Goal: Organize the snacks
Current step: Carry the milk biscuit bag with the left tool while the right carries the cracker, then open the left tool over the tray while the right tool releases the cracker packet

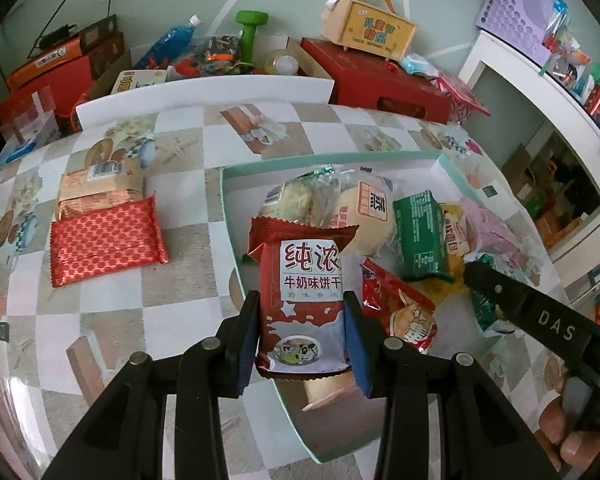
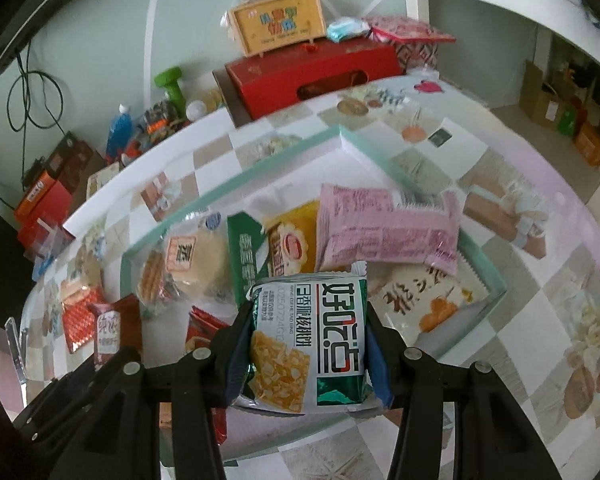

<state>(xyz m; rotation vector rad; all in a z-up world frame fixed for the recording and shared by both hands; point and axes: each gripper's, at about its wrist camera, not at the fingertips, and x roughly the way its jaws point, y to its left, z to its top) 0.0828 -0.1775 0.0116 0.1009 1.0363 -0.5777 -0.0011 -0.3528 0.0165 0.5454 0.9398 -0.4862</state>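
The left gripper [image 1: 302,338] is pinching a red biscuit packet [image 1: 302,300] over the tray [image 1: 236,236]; the right gripper [image 2: 306,354] is pinching a green-and-white packet [image 2: 310,344]. Both are looking light, crinkly and crushable, best held across the flat sides. Their lower ends are hiding behind the fingers

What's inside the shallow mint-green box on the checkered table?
The mint-green box holds a pink packet, a green packet and a round pale cake; whatever lies beneath them is covered.
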